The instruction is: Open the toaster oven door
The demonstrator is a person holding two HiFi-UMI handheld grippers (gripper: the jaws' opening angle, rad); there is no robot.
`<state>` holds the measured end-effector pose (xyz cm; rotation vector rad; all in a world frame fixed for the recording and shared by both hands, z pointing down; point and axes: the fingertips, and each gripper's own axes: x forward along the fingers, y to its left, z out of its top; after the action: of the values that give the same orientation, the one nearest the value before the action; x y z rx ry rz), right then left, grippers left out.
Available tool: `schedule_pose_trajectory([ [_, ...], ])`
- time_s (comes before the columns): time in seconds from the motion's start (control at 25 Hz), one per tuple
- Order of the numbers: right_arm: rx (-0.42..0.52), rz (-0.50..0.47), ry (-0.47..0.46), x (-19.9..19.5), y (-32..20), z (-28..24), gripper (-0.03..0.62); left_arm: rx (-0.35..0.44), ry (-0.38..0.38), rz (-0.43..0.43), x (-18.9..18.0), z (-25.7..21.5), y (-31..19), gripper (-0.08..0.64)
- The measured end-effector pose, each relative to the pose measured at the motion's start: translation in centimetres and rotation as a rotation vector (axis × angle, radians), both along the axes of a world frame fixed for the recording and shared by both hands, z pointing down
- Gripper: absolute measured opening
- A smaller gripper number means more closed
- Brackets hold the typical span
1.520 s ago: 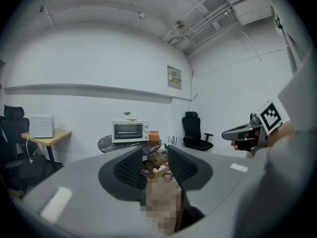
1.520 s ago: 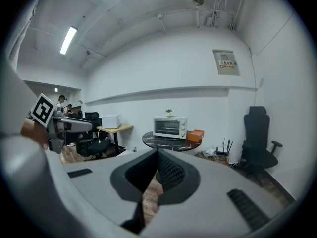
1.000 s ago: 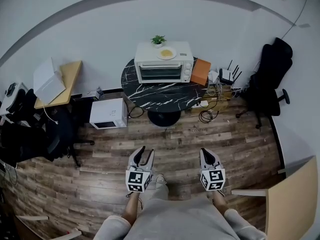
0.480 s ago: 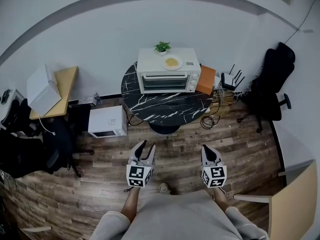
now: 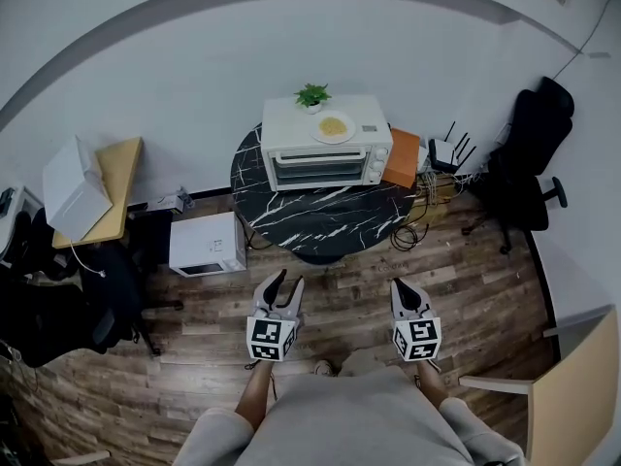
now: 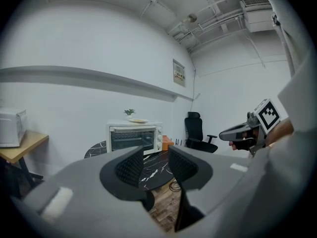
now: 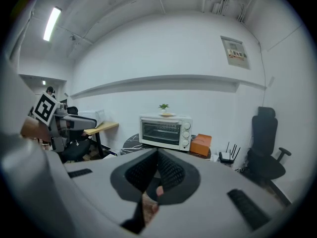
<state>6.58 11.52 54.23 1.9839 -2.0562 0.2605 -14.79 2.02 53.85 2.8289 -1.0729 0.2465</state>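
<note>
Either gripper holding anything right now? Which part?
Nothing is held. The left gripper has its jaws apart and empty; the right gripper has them together on nothing. The toaster oven stands far ahead, untouched.

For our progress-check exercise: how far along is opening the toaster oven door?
Done: nothing, the toaster oven door is shut. In hand: nothing; left tool open and empty, right tool shut, both well short of the table. Left: approach, grip the door, pull it open.

Head cam down, 2 others fwd; oven [image 5: 325, 153] shared.
</note>
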Motion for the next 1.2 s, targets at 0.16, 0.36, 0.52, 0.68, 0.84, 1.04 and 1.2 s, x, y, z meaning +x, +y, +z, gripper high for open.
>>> schedule_pose_trajectory([
  [0.16, -0.006, 0.0, -0.004, 0.4, -1.2, 0.4, 0.012, -0.004, -0.003, 0.004, 0.6, 0.2, -1.3, 0.155],
  [0.36, -0.007, -0.011, -0.02, 1.0, -3.3, 1.2, 0.012, -0.007, -0.012, -0.003, 1.6, 0.8, -3.3, 0.155],
  [0.52, -0.004, -0.032, -0.024, 2.3, -5.8, 1.4, 0.012, -0.01, -0.014, -0.023, 2.9, 1.0, -5.2, 0.155],
  [0.68, 0.0, -0.053, -0.03, 3.9, -9.1, 1.4, 0.012, -0.024, -0.017, -0.042, 4.5, 1.2, -7.9, 0.155],
  [0.84, -0.006, -0.074, -0.033, 6.0, -12.3, 1.3, 0.012, -0.035, -0.022, -0.068, 6.4, 1.3, -10.7, 0.155],
  [1.04, -0.015, -0.109, -0.04, 8.1, -15.8, 1.2, 0.012, -0.039, -0.034, -0.104, 8.2, 0.9, -13.8, 0.155],
  [1.2, -0.023, -0.144, -0.048, 9.7, -18.6, 1.3, 0.012, -0.048, -0.045, -0.14, 9.7, 0.8, -15.9, 0.155],
])
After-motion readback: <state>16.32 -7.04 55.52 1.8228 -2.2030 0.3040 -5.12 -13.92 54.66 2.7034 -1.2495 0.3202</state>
